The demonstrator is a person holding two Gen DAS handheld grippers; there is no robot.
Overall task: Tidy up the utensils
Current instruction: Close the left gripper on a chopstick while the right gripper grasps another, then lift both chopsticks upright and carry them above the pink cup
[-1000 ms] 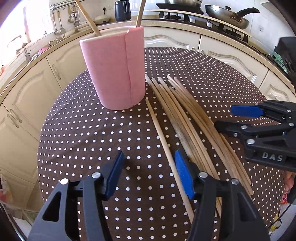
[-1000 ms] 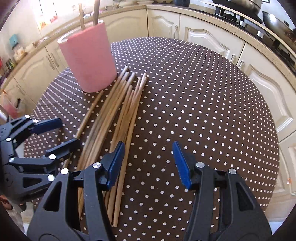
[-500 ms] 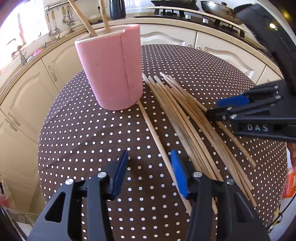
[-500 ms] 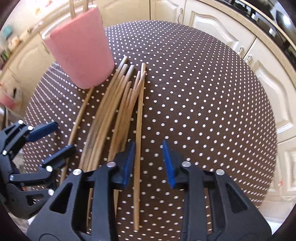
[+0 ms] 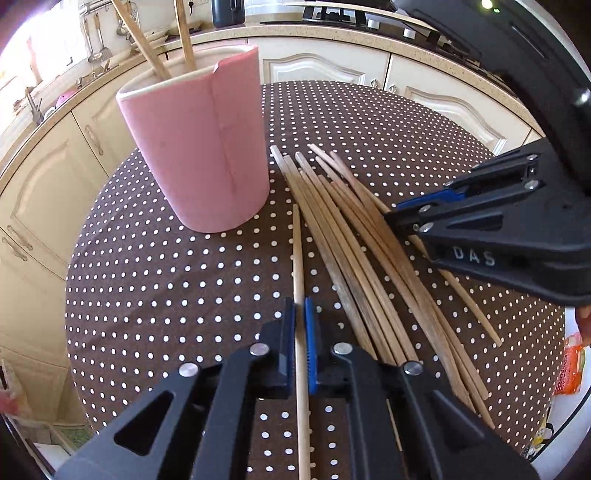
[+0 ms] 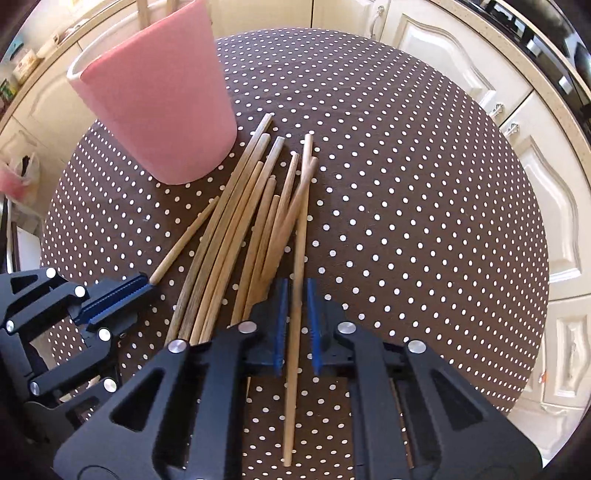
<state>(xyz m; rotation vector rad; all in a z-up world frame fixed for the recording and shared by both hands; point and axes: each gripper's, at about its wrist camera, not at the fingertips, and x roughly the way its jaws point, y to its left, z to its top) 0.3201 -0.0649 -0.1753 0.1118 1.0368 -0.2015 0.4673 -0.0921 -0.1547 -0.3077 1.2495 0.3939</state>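
A pink cup (image 5: 199, 147) stands upright on the dotted brown tablecloth (image 5: 147, 277), with two chopsticks (image 5: 183, 37) leaning in it. Several wooden chopsticks (image 5: 351, 240) lie in a loose bundle to its right. My left gripper (image 5: 299, 314) is shut on a single chopstick (image 5: 296, 251) lying left of the bundle. In the right wrist view my right gripper (image 6: 295, 295) is shut on the rightmost chopstick (image 6: 303, 221) of the bundle (image 6: 236, 229), near the cup (image 6: 159, 110). Each gripper shows in the other's view: right gripper (image 5: 391, 216), left gripper (image 6: 146, 282).
The round table ends close behind both grippers. Cream kitchen cabinets (image 5: 48, 177) and a counter curve around its far side, with a stove (image 5: 351, 14) at the back. An orange packet (image 5: 570, 369) lies beyond the table's right edge.
Both grippers have closed from wide open onto one chopstick each. The right gripper has shifted left onto the bundle's right edge and tipped further down; the left one stayed nearly in place.
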